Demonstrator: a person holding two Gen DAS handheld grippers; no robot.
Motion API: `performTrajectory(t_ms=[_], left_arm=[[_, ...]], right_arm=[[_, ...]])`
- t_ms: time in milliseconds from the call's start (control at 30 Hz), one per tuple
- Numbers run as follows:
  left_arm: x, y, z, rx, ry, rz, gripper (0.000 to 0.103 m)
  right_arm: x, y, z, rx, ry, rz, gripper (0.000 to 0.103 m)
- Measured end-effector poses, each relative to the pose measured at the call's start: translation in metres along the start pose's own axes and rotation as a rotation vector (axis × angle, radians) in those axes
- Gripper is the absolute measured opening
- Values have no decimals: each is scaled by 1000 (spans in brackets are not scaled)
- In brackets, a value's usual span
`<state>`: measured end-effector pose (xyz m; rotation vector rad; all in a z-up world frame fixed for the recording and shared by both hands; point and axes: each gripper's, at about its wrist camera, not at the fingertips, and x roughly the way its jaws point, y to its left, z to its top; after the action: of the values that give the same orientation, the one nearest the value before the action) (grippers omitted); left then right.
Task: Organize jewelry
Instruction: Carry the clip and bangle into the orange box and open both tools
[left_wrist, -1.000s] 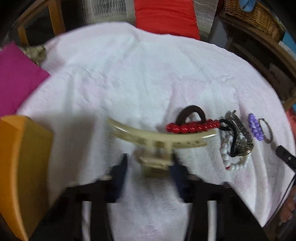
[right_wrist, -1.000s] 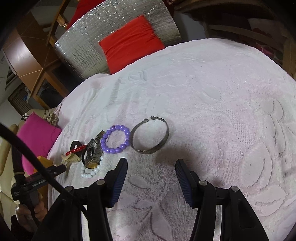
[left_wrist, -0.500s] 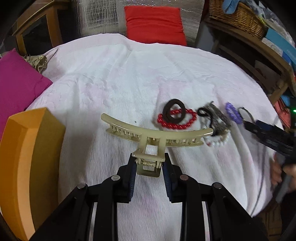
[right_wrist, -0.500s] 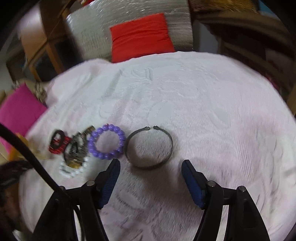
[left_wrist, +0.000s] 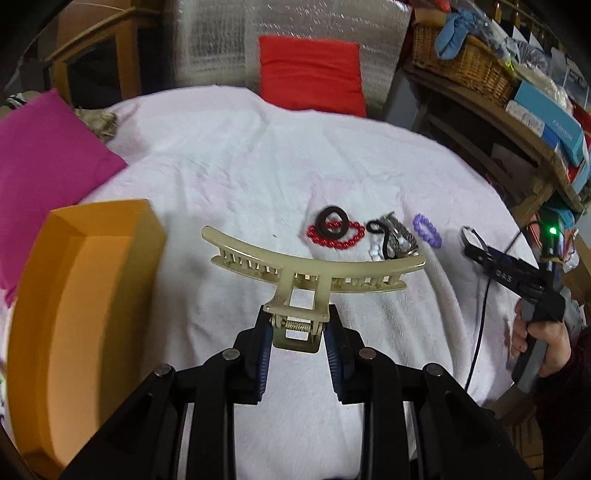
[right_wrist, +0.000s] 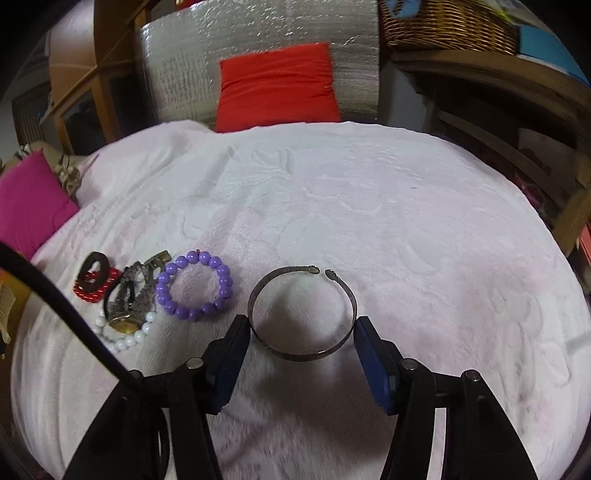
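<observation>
Bangle (right_wrist: 303, 314) on cloth between right tool (right_wrist: 303, 345) fingers, closing

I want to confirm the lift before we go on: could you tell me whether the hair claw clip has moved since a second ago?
Yes. The hair claw clip, held by the left gripper, has moved away from the red bead bracelet, which it overlapped a second ago, toward the orange box.

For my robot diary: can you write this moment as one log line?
left gripper: shut on hair claw clip | right gripper: open, fingers straddling metal bangle | orange box: at left
</observation>
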<state>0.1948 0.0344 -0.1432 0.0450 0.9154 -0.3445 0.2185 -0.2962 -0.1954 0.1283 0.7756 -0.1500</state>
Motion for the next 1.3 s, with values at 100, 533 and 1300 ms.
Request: performTrajectory(t_ms=[100,533,1300], left_arm=[[-28,11,-6,-9,-48,48,28],[-124,146,-87,-236,-107,389,28],[-109,197,-137,-341,0,474,58]], right_arm=[[-26,4,-2,14,-16,28,61],[-87,238,5,-268,3,446,61],[-44,427,-24,-335,178,537,66]])
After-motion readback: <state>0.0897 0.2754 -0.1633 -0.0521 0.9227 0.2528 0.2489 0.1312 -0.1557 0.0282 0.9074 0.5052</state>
